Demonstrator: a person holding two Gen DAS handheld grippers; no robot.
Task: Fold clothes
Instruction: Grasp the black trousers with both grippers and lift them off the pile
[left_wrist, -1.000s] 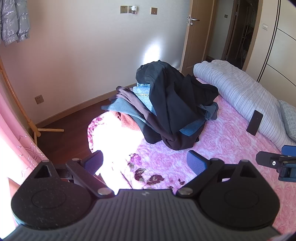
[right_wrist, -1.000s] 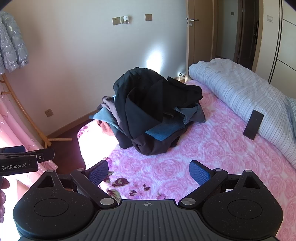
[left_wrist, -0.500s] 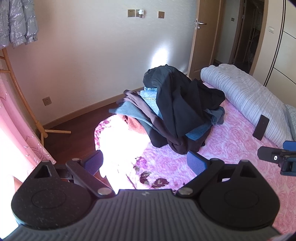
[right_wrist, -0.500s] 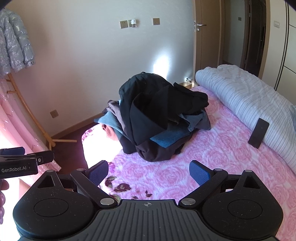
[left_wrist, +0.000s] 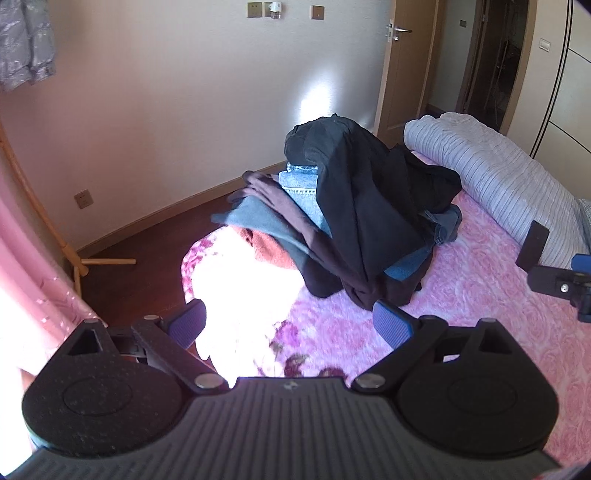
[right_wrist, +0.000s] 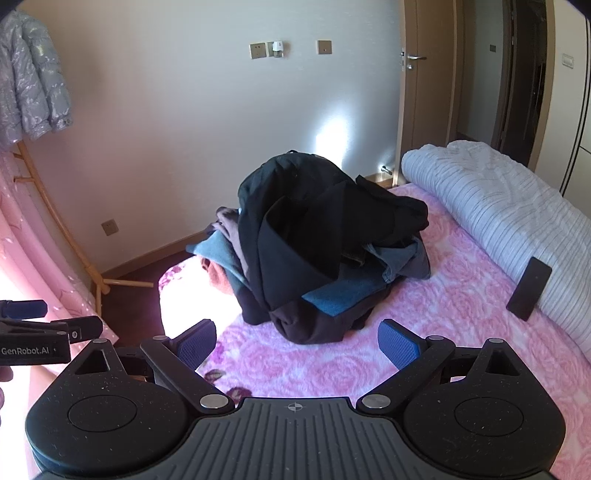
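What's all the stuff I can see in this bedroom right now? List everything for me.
clothes pile: one heap, black, blue, brown, rust, at the bed's foot
bedspread: one, pink floral, covering the bed
rolled quilt: one, white striped, along the bed's right side
dark flat object: one, black, leaning against the quilt
puffer jacket: one, silver, hanging upper left
curtain: pink, left edge
door: one, wooden, back right
left gripper: black, blue pads, open
right gripper: same, open

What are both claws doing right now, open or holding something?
Left claw: open, holding nothing, short of the clothes pile.
Right claw: open, holding nothing, also short of the pile.
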